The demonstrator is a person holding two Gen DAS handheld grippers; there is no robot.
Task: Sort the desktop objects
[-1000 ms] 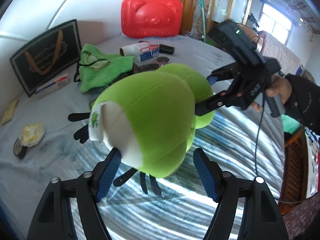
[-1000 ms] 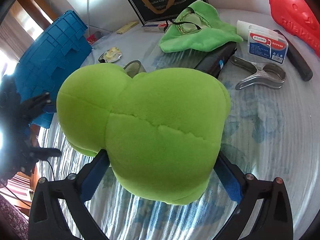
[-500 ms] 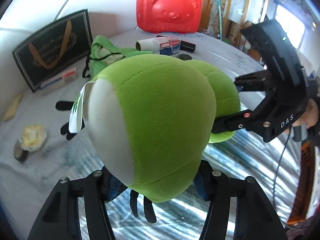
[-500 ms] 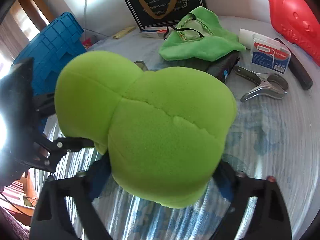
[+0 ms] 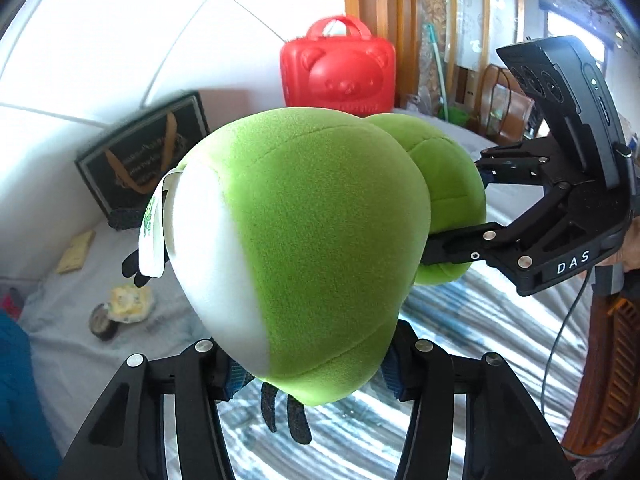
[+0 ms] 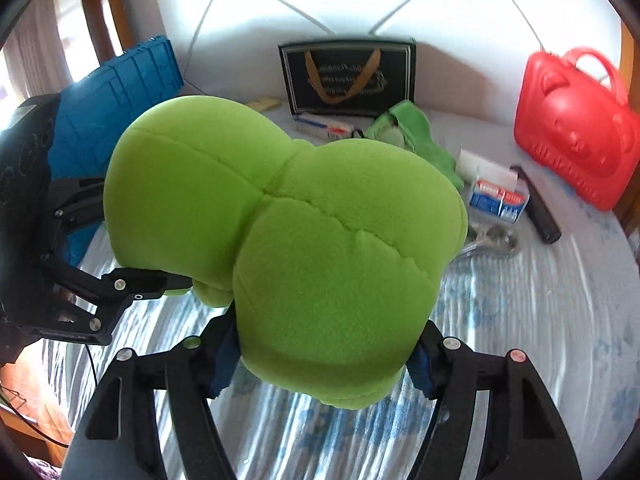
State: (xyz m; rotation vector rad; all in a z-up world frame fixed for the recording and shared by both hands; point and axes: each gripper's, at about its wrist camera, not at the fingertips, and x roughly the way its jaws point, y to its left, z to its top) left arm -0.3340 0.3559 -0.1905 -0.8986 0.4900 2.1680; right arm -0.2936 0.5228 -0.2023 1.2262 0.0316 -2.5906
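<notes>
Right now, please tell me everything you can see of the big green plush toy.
The big green plush toy is soft fleece, two rounded stitched lobes, with a white patch, a white tag and thin black limbs dangling below. It is held in the air above the striped cloth. The left gripper pinches one end and the right gripper the other; both have just been closing on it.

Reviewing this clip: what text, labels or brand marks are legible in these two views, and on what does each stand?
"DAS": white letters on the body of the right hand-held gripper.
Black gift bag: ornate gold lettering, too blurred to read.
Red bear-face case: raised lettering along the bottom, unreadable.
Small blue-and-white box: print too small.
Plush toy: white tag with a green mark, unreadable.
</notes>
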